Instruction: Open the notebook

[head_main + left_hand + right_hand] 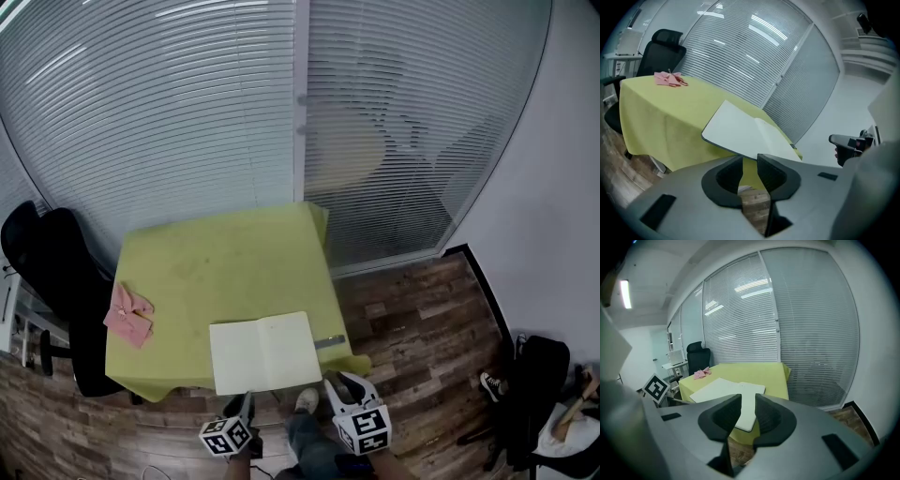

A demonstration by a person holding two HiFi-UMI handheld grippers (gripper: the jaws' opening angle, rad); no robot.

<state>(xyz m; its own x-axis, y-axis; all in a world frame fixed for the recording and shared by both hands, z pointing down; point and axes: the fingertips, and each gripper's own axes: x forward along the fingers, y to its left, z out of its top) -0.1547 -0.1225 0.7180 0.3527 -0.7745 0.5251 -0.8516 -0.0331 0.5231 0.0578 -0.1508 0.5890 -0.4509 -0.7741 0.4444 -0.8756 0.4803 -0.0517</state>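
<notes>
The notebook (265, 352) is lying open on the counter (216, 262); I am holding my left claw (247, 401) and right claw (335, 382) below it, narrowly parted and empty. The task looks done.

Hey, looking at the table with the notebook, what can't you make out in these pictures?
- Writing on the notebook: too small in the head view, seen too flat in both gripper views.
- Grey item beside it: too small in the head view to identify.
- Pink thing: too small in every view to name.
- Behind the blinds: slats blur the shapes.
</notes>
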